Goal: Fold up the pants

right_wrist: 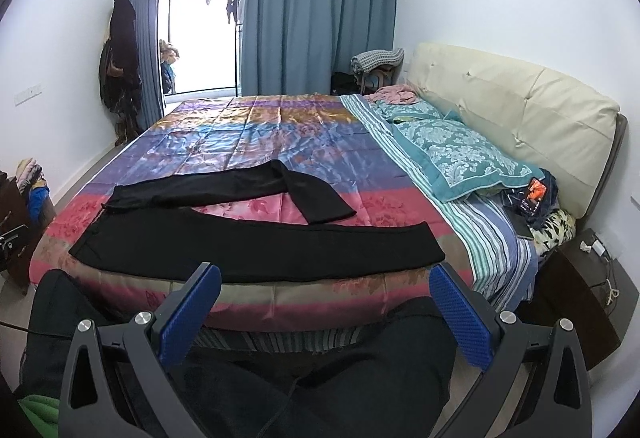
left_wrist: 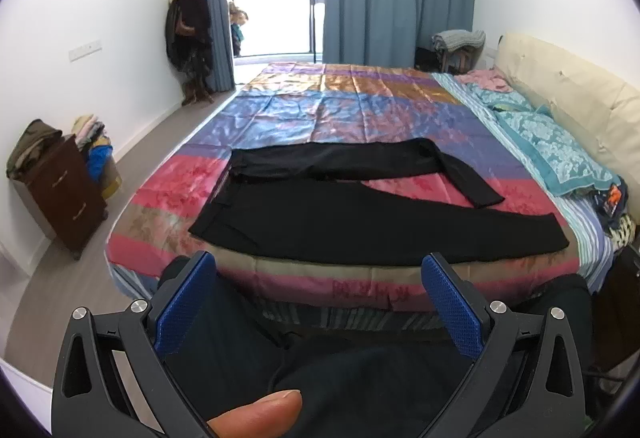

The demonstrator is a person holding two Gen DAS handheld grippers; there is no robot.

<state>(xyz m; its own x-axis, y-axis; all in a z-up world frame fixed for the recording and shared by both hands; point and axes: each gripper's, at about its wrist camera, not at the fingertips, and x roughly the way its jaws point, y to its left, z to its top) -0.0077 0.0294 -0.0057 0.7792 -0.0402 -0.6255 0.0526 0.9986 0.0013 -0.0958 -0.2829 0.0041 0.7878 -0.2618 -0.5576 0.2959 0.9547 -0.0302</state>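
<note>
Lying spread on the near part of the bed [left_wrist: 400,106], the black pants [left_wrist: 360,226] have their waist to the left and both legs running right; the far leg bends back toward the near one at its cuff. A striped satin cover [right_wrist: 248,142] lies under them, and a teal pillow [right_wrist: 460,154] sits by the cream headboard [right_wrist: 520,106]. Short of the bed edge, the left gripper [left_wrist: 320,302] and right gripper [right_wrist: 326,308] hover with fingers spread wide, holding nothing. A thumb [left_wrist: 260,414] shows at the bottom of the left view.
</note>
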